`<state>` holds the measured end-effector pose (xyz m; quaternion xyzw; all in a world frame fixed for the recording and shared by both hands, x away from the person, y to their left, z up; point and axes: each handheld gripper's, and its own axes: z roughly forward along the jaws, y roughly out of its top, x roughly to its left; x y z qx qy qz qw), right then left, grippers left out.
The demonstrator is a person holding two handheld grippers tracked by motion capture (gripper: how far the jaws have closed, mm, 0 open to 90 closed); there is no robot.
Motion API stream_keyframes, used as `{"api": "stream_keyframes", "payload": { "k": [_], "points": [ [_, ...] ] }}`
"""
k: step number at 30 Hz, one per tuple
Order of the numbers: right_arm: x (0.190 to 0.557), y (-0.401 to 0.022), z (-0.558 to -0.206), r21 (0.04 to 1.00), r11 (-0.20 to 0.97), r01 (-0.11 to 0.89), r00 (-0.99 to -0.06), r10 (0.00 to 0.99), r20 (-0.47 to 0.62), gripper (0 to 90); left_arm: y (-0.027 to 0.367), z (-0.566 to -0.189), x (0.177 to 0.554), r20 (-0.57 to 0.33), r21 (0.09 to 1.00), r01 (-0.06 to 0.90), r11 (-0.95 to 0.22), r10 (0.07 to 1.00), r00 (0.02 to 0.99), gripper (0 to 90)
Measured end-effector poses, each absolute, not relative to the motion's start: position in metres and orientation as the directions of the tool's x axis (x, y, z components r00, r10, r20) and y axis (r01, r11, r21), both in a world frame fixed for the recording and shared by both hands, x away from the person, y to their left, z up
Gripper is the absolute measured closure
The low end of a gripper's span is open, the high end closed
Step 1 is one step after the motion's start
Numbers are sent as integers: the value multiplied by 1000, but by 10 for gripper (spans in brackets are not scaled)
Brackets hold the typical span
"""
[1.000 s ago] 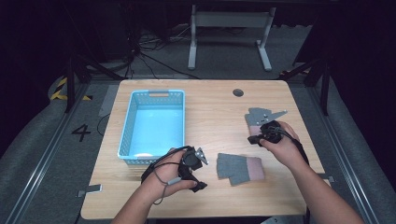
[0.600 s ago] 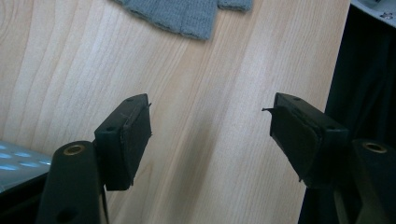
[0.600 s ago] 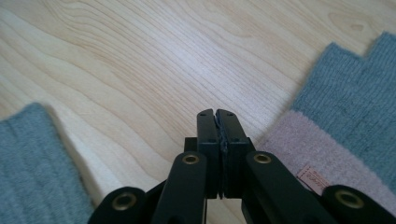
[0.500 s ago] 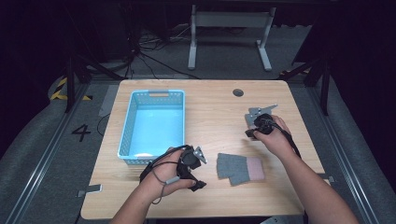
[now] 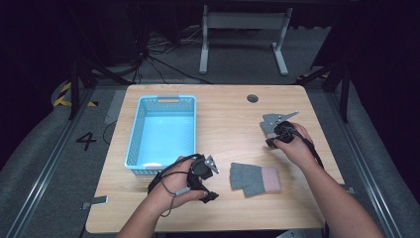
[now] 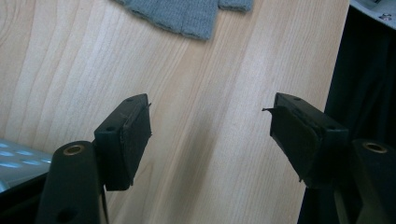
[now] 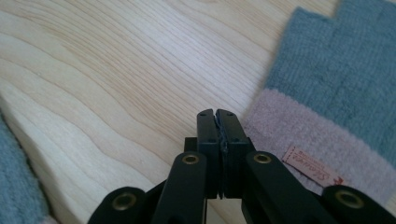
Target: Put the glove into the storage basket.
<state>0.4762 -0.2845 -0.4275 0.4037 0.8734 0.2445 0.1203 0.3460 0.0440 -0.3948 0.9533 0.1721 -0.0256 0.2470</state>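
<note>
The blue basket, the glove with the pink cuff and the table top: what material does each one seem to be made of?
The blue basket looks like moulded plastic: its walls are a regular lattice of small holes with a slight gloss. The glove seems knitted wool or acrylic: fine ribbed stitches, a matte fuzzy surface, a small sewn label on the pink cuff. The table top shows pale wood grain, smooth; whether solid wood or laminate, I cannot tell.
</note>
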Motion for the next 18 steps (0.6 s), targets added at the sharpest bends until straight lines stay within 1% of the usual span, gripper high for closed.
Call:
{"api": "stream_keyframes", "payload": {
  "k": [18],
  "points": [
    [471, -322, -434, 517, 506, 690, -588, 809, -6, 900, 43, -396, 346, -138, 457, 337, -823, 309, 941, 295]
  ]
}}
